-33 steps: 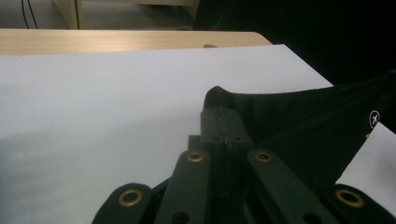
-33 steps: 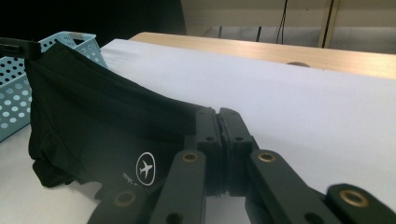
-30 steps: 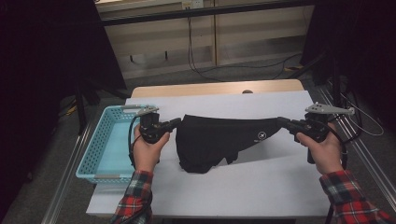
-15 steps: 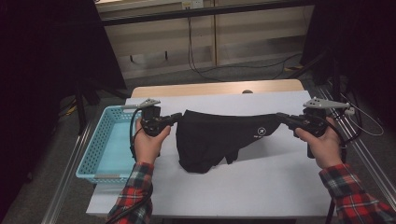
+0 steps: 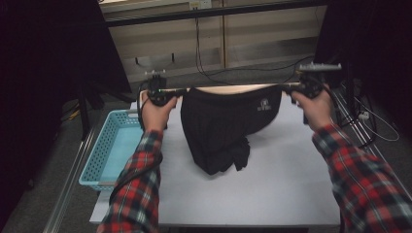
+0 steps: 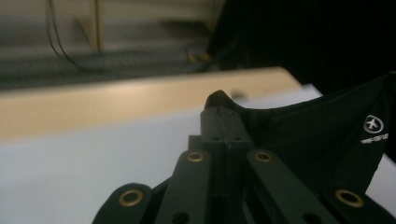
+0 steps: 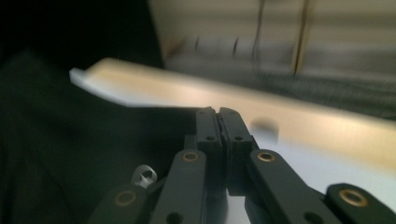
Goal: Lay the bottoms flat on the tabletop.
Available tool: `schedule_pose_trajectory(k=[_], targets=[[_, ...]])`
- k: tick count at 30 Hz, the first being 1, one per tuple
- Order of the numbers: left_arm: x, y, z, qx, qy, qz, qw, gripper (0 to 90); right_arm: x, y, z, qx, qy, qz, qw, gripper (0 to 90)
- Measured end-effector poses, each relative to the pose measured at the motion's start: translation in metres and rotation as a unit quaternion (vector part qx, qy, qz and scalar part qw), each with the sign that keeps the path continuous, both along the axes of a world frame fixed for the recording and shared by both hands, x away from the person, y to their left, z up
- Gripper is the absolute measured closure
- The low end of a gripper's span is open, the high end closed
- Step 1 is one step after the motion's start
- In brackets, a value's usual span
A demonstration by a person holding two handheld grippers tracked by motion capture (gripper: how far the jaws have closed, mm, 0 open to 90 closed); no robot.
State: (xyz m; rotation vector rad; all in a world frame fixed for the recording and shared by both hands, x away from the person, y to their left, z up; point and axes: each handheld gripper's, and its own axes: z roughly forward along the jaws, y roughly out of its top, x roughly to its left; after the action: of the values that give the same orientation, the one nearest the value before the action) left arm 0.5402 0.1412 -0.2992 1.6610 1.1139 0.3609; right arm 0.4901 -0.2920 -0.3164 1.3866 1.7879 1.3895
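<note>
Left gripper [image 5: 179, 91] and right gripper [image 5: 286, 88] both clamped on opposite top corners of black fabric garment [image 5: 223, 126], stretched taut above white table [image 5: 272, 179], hem touching, likely for spreading or folding.

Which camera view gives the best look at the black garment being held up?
The high view: it shows the whole black garment stretched between the left gripper and the right gripper, its bottom bunched on the table. The left gripper view shows one pinched corner and a white logo; the right gripper view shows a dark blur.
</note>
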Motion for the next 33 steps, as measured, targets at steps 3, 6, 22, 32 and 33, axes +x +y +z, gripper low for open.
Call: schedule_pose_trajectory(k=[3,6,22,32,33], targets=[[0.009,-0.002,0.0,-0.003,-0.003,0.029,0.9996,54.0,0.02,0.007,0.014,0.0,-0.022,-0.057,0.9981,45.8],[0.004,-0.008,-0.016,0.043,0.011,0.003,0.999,38.4,0.015,0.01,0.01,-0.04,-0.008,-0.048,0.998,47.5],[-0.102,-0.018,-0.105,0.103,0.041,-0.087,0.9901,17.6,-0.129,0.037,-0.108,-0.094,0.066,0.061,0.9915,25.6],[-0.127,-0.022,-0.114,0.105,0.023,-0.106,0.9885,15.4,-0.144,0.059,-0.121,-0.086,0.069,0.087,0.99,26.9],[-0.129,-0.022,-0.114,0.113,0.02,-0.108,0.9874,15.2,-0.144,0.061,-0.123,-0.085,0.073,0.092,0.9894,27.7]])
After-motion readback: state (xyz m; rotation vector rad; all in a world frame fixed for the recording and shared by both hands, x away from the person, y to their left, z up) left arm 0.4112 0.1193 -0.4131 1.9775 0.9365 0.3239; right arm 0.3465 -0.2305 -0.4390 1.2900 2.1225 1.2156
